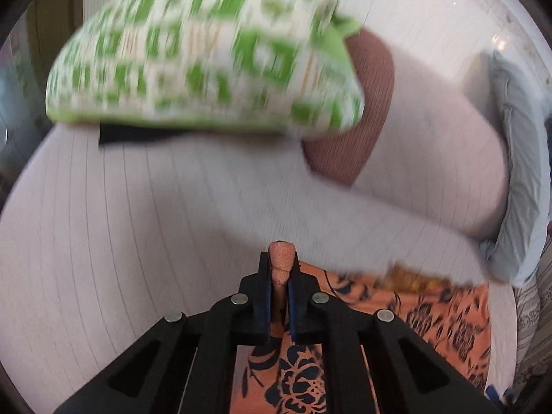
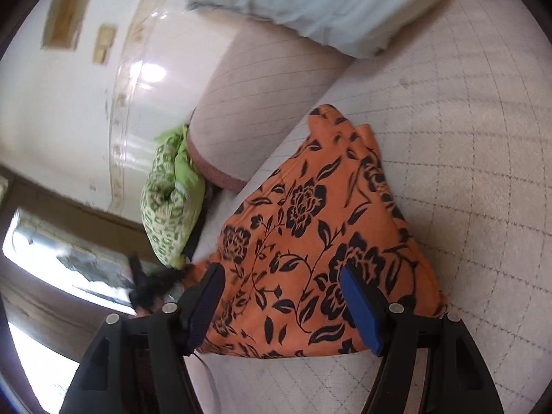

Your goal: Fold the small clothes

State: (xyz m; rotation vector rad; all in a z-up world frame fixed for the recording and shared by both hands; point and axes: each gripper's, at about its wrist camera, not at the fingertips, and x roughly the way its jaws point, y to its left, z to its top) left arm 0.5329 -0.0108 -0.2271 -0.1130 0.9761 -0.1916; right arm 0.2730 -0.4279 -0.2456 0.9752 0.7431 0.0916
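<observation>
Item: orange floral garment (image 2: 310,241), black flower print, lying partly folded on a white quilted mattress (image 2: 465,172). Left tool (image 1: 282,258) clenched on a pinch of the orange cloth at its edge; right tool (image 2: 286,296) released, jaws spread wide over the garment. Nearby: green checked pillow (image 1: 207,51), white bolster with brown end (image 1: 362,110), pale blue folded cloth (image 2: 310,0). Step judged: mid-fold. Next move likely calls for carrying the pinched edge across, right tool steadying.
</observation>
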